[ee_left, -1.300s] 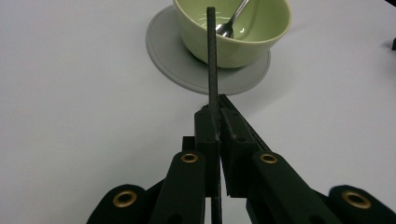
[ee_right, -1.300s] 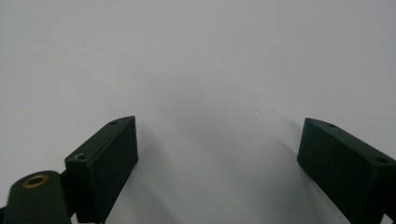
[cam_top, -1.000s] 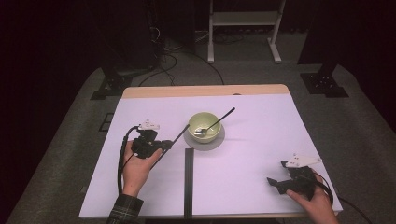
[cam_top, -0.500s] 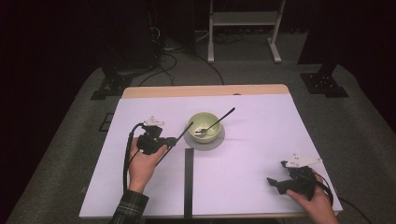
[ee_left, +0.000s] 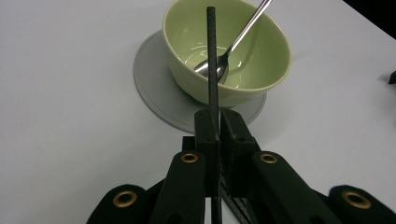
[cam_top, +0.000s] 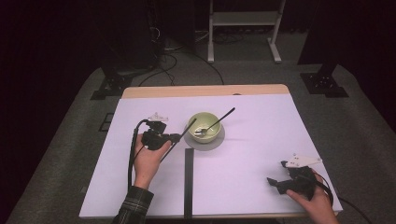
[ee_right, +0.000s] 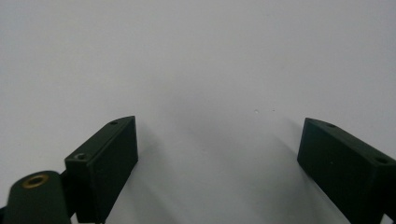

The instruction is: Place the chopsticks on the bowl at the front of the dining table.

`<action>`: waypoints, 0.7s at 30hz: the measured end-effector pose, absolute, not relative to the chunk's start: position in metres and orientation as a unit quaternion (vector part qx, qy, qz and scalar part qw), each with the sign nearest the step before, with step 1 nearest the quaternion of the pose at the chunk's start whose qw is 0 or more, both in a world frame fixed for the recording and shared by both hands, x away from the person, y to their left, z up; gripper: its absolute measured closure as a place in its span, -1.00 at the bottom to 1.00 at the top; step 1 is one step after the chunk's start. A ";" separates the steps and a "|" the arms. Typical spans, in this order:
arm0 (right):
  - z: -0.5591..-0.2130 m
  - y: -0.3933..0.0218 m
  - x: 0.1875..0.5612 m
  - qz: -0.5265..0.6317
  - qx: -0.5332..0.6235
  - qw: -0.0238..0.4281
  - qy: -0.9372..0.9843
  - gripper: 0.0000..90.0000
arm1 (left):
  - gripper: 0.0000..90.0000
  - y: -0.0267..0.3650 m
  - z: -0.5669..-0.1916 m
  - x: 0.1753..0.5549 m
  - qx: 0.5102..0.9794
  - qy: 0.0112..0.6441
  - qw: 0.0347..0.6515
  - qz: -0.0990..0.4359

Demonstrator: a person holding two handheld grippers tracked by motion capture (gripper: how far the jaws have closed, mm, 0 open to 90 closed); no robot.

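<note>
Your left tool is clamped tight on a thin black rod, its long axis running straight ahead so the tip hangs over the green bowl, right above the spoon resting inside; that hand is the nearer one. Far right, your right tool rests low on the surface, jaws wide and empty.

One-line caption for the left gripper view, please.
Left tool shut on a thin black rod aimed at a green bowl holding a spoon, on a grey coaster.
</note>
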State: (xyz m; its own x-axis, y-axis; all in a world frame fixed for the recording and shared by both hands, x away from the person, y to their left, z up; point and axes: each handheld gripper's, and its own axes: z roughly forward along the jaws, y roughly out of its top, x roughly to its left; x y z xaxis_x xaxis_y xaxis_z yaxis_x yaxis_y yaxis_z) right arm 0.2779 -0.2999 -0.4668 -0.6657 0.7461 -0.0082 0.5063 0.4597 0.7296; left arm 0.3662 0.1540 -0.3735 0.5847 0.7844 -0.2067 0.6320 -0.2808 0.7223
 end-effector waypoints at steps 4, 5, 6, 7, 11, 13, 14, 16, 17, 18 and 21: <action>-0.467 -0.300 0.278 0.361 0.374 0.166 0.838 -0.77 | 0.92 0.150 -0.374 0.370 0.794 0.446 0.404 0.092; -0.467 -0.300 0.278 0.361 0.374 0.166 0.838 -0.77 | 0.92 0.149 -0.375 0.371 0.793 0.447 0.405 0.091; -0.467 -0.300 0.278 0.361 0.374 0.166 0.838 -0.77 | 0.92 0.147 -0.375 0.372 0.792 0.446 0.405 0.092; -0.467 -0.300 0.278 0.361 0.374 0.166 0.838 -0.77 | 0.92 0.146 -0.375 0.373 0.792 0.446 0.406 0.092; -0.467 -0.300 0.278 0.362 0.374 0.166 0.838 -0.77 | 0.92 0.141 -0.375 0.378 0.793 0.445 0.405 0.092; -0.467 -0.300 0.278 0.361 0.374 0.166 0.838 -0.77 | 0.92 0.138 -0.375 0.380 0.793 0.445 0.405 0.091; -0.467 -0.300 0.278 0.361 0.374 0.166 0.838 -0.77 | 0.92 0.137 -0.375 0.381 0.792 0.446 0.407 0.089; -0.467 -0.300 0.278 0.361 0.373 0.166 0.838 -0.77 | 0.92 0.134 -0.375 0.384 0.793 0.445 0.407 0.087; -0.467 -0.300 0.278 0.361 0.374 0.166 0.838 -0.77 | 0.92 0.133 -0.375 0.385 0.792 0.446 0.407 0.087; -0.467 -0.300 0.278 0.361 0.374 0.166 0.838 -0.77 | 0.92 0.133 -0.375 0.385 0.793 0.444 0.407 0.086; -0.467 -0.300 0.278 0.361 0.374 0.166 0.838 -0.77 | 0.92 0.130 -0.376 0.388 0.794 0.443 0.408 0.084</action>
